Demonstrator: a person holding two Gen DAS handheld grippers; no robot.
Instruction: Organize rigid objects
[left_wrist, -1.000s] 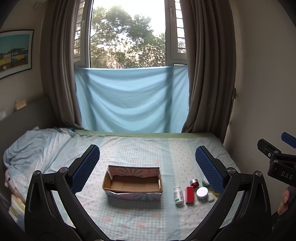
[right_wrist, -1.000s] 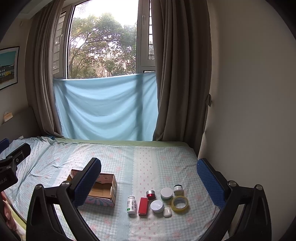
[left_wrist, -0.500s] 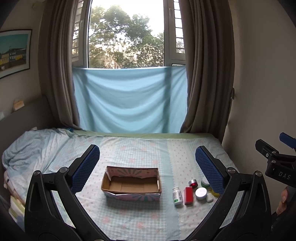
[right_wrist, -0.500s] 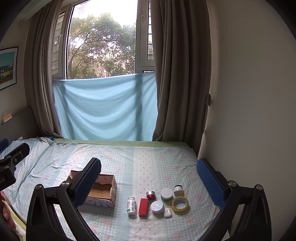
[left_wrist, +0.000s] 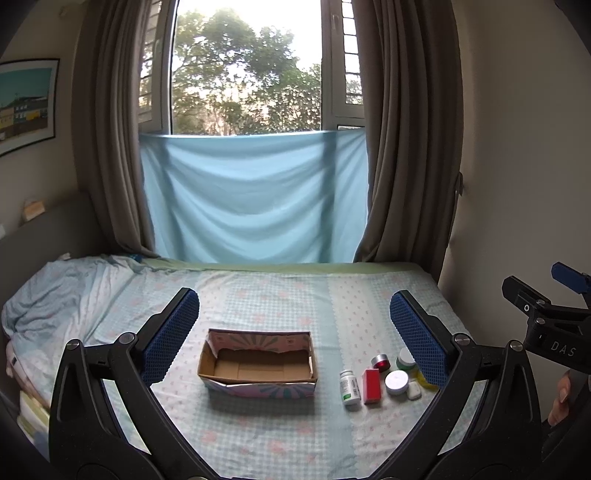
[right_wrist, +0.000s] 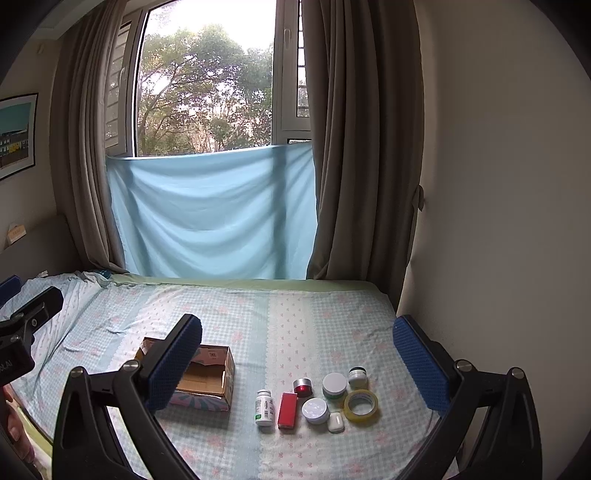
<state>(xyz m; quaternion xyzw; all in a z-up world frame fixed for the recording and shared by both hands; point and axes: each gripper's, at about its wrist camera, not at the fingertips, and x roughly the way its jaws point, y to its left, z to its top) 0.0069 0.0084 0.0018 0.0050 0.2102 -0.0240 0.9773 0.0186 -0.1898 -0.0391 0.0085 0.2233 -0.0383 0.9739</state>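
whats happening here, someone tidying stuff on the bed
A person holds two grippers above the bed, both open and empty. The cardboard box has nothing in it. The small items, among them a white bottle, red box, jars and tape roll, lie in a cluster beside it, untouched.

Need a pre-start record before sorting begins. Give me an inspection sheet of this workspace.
Surface: bed with a checked sheet, rumpled at its left end.
Job's things: open cardboard box, nothing seen inside; beside it a white bottle, red box, red-capped jar, two white-lidded jars, a small dark-lidded jar, tape roll, small white block.
Clutter: nothing seen.
Grippers: left tool and right tool both open, holding nothing, above the bed.
Cables: nothing seen.
Surroundings: window, curtains, blue cloth, framed picture.
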